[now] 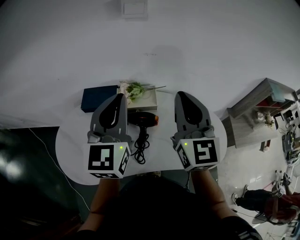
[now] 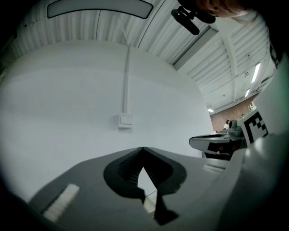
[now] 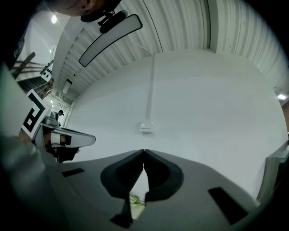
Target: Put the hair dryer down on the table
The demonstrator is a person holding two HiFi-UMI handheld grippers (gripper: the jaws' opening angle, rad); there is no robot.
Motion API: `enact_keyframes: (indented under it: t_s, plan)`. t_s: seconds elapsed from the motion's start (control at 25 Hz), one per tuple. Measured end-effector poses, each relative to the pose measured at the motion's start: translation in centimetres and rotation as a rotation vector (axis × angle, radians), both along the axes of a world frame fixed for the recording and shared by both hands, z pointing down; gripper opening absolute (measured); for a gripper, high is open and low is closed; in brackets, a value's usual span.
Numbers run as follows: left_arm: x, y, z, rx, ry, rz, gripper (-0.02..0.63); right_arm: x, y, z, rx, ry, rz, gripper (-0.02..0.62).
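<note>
A black hair dryer [image 1: 145, 119] with an orange end lies on the round white table [image 1: 70, 140], its black cord [image 1: 140, 147] trailing toward me. My left gripper [image 1: 120, 95] hovers just left of it, shut and holding nothing. My right gripper [image 1: 179, 93] hovers to the dryer's right, shut and empty too. In the left gripper view the left gripper [image 2: 143, 149] has its tips meeting against the white wall. The right gripper view shows the right gripper [image 3: 144, 151] with its tips touching, again with only wall beyond.
A dark blue box [image 1: 98, 98] sits at the table's far left. Beside it a light tray [image 1: 149, 100] carries a bunch of flowers [image 1: 132, 89]. A wall switch [image 1: 133, 8] is mounted above. Grey shelving [image 1: 260, 110] stands to the right.
</note>
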State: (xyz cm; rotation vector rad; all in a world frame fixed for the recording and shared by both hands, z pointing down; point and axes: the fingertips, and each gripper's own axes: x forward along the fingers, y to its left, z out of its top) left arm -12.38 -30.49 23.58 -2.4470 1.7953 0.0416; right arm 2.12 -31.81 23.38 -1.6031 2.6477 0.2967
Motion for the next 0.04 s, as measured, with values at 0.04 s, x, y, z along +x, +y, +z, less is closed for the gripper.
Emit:
enact_keyframes:
  t_s: [0.04]
  plan:
    - [0.04,-0.04,0.02,-0.001,0.000,0.000,0.011,0.06,-0.07,0.02,-0.001,-0.001,0.001,0.012]
